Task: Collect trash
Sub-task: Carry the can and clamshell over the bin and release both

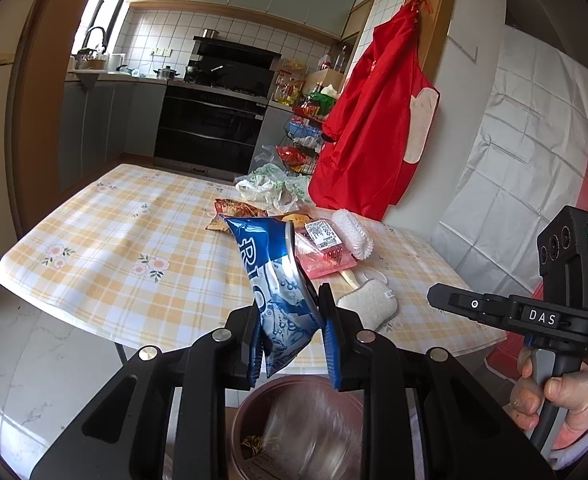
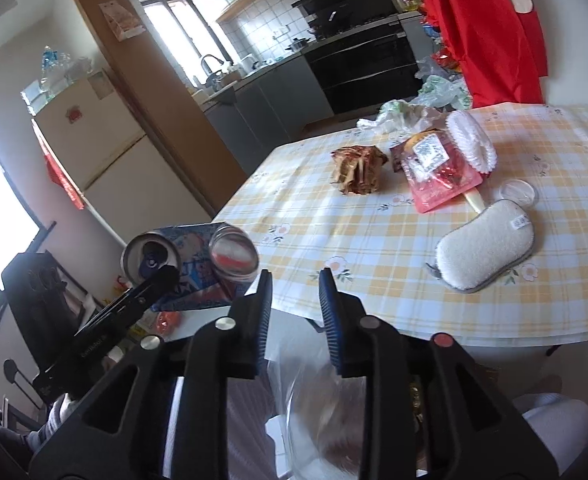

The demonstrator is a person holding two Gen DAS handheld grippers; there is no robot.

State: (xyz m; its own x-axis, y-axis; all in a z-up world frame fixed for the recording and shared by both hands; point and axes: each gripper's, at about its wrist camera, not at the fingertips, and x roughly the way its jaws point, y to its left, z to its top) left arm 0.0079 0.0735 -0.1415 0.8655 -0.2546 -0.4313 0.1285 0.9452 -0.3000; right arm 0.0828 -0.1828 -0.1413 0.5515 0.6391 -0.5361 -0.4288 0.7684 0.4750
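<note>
Can: crushed blue drink can [image 1: 280,280], upright and dented, pinched between the pads of the left gripper [image 1: 290,332] at the near table edge; in the right wrist view at 9 o'clock, open top toward the camera [image 2: 154,260].
Left gripper: narrow, clamped on the can.
Bin: round dark-rimmed bin [image 1: 254,400] lined with clear plastic, at 6 o'clock directly below the can.
Right gripper: [image 2: 292,312] jaws slightly parted, nothing between the pads; blurred clear plastic below them; held by a hand [image 1: 558,396] at 4 o'clock in the left view.
Remaining trash: brown crumpled wrapper [image 2: 360,168] at 12 o'clock of the right gripper; pink packet with label [image 2: 438,172] and white foam net [image 2: 472,144] at 1 o'clock, touching each other.
Sponge: pale pad [image 2: 486,252] at 2 o'clock, near the table edge.
Table: yellow checked cloth [image 2: 374,240].
Background: red apron [image 1: 374,120] hanging at 1 o'clock.
</note>
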